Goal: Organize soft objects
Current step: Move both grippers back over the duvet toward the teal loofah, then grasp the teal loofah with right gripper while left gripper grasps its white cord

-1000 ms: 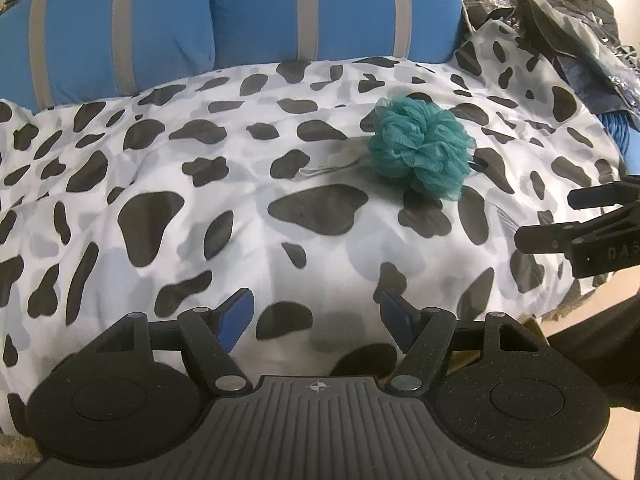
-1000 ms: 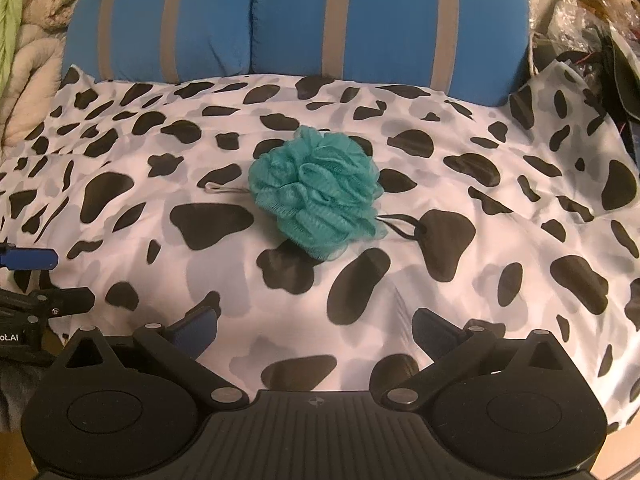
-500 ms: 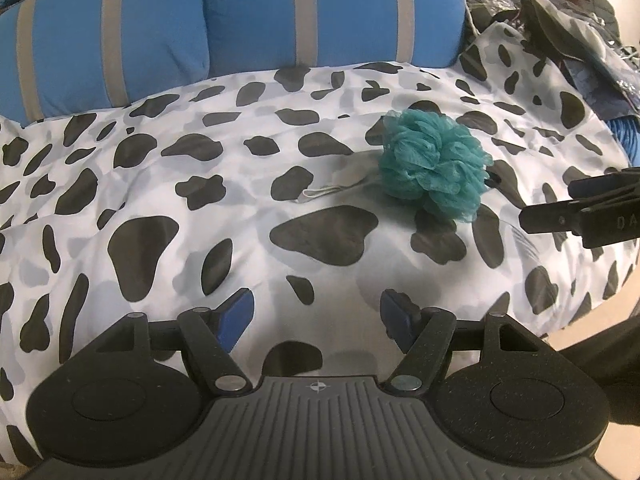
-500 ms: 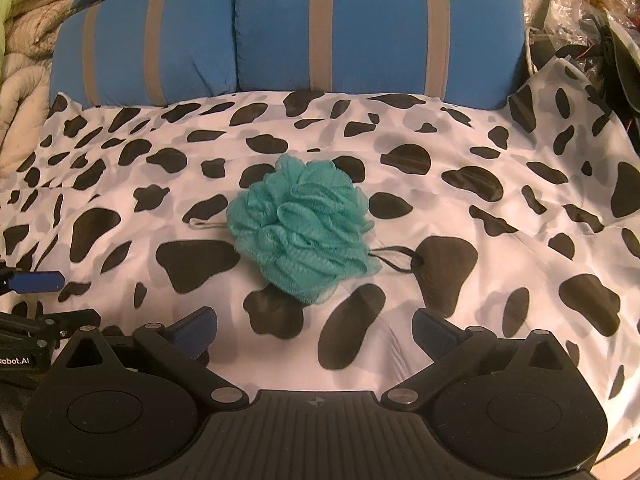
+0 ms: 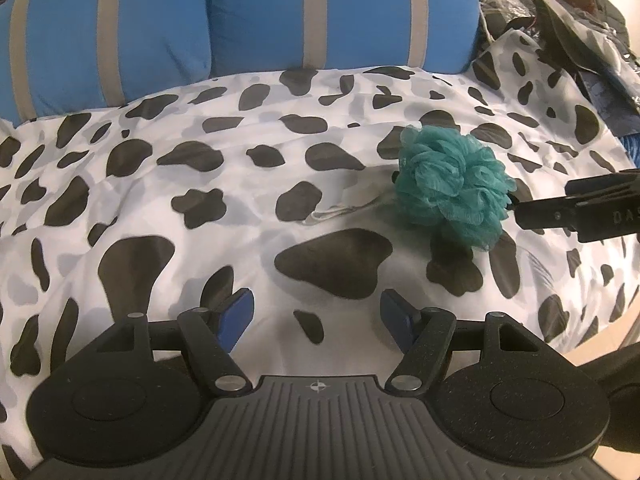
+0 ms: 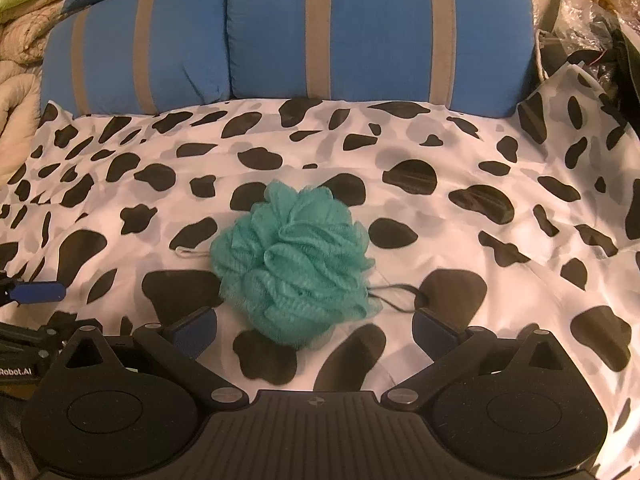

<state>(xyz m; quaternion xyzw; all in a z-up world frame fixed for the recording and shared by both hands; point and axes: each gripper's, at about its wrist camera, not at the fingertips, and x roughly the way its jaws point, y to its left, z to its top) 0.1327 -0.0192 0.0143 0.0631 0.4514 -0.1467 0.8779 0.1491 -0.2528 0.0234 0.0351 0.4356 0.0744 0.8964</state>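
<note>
Both grippers have drawn closer to the teal bath pouf (image 6: pixel 294 266) than a second ago, and it now fills more of each view. It lies on the cow-print sheet (image 6: pixel 460 152) of the bed, in front of two blue cushions (image 6: pixel 380 36) with grey stripes. A pale cord loop (image 5: pixel 340 213) trails from one side of the pouf and a dark loop (image 6: pixel 400 296) from the other.

Right gripper (image 6: pixel 316 330): its jaws stand wide apart, the blue pads either side of the pouf's near edge, apparently not touching it, though the fisheye makes the gap hard to judge.

Left gripper (image 5: pixel 316 314): its jaws are apart with nothing but sheet between them, and the pouf sits ahead and to the right. Cluttered bags (image 5: pixel 568 20) are piled beyond the sheet's far right corner.
</note>
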